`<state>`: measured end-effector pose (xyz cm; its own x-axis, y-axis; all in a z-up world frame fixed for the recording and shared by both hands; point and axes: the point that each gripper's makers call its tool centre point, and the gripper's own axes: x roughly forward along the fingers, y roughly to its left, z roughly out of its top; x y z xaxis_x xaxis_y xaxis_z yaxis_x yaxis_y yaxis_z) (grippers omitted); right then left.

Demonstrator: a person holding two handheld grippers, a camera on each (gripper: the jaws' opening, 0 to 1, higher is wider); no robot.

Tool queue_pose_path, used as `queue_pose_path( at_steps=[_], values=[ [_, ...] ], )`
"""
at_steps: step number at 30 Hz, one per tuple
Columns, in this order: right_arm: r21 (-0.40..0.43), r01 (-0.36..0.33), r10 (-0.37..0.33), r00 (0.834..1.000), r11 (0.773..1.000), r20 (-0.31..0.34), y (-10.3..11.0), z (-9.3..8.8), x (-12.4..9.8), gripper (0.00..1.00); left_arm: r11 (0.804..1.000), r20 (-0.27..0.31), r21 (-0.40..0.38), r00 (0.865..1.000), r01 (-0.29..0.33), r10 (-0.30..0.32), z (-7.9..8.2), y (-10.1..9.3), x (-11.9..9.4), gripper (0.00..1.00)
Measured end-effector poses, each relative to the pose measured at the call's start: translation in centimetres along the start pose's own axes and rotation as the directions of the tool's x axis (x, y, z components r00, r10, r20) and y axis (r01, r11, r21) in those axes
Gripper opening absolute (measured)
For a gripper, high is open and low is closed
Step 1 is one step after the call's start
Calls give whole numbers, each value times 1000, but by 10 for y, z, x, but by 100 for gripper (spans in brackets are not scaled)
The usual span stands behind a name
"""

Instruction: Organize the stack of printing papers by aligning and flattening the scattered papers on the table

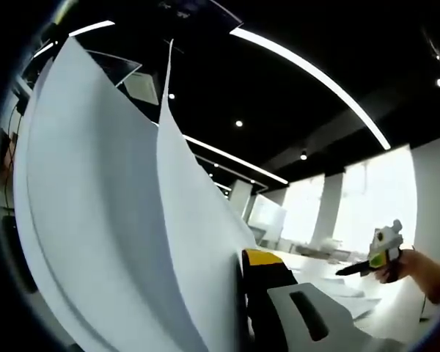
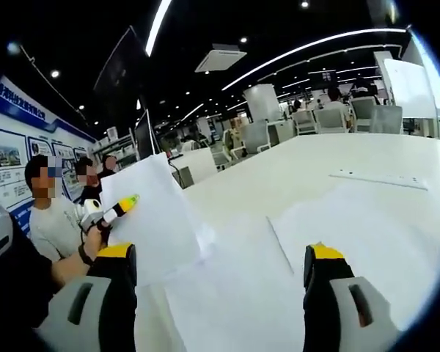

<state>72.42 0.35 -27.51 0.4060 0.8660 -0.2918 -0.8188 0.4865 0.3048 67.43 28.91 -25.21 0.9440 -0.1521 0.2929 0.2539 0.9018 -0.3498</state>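
A sheaf of white printing papers (image 1: 110, 220) stands lifted and curved in the left gripper view. My left gripper (image 1: 231, 268) is shut on its lower edge; one yellow-tipped jaw shows at the right and the other is hidden behind the sheets. In the right gripper view the same lifted papers (image 2: 150, 213) hang from my left gripper (image 2: 121, 205) at the left. My right gripper (image 2: 220, 253) is open above loose sheets (image 2: 235, 286) lying flat on the white table (image 2: 293, 169), holding nothing. That right gripper (image 1: 381, 253) also appears at the far right, in a hand.
More sheets (image 2: 359, 227) lie spread to the right on the table, and a single sheet (image 2: 378, 178) lies farther back. People (image 2: 51, 213) sit close at the left edge. Chairs (image 2: 330, 117) stand along the table's far side.
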Motion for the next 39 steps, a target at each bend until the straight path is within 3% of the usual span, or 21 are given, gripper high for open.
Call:
queue_pose_path(
  at_steps=[39],
  values=[
    [4, 37, -37, 999, 999, -2, -7, -7, -17, 90, 1000, 2, 0, 1000, -2, 2, 1, 2, 0, 10]
  ],
)
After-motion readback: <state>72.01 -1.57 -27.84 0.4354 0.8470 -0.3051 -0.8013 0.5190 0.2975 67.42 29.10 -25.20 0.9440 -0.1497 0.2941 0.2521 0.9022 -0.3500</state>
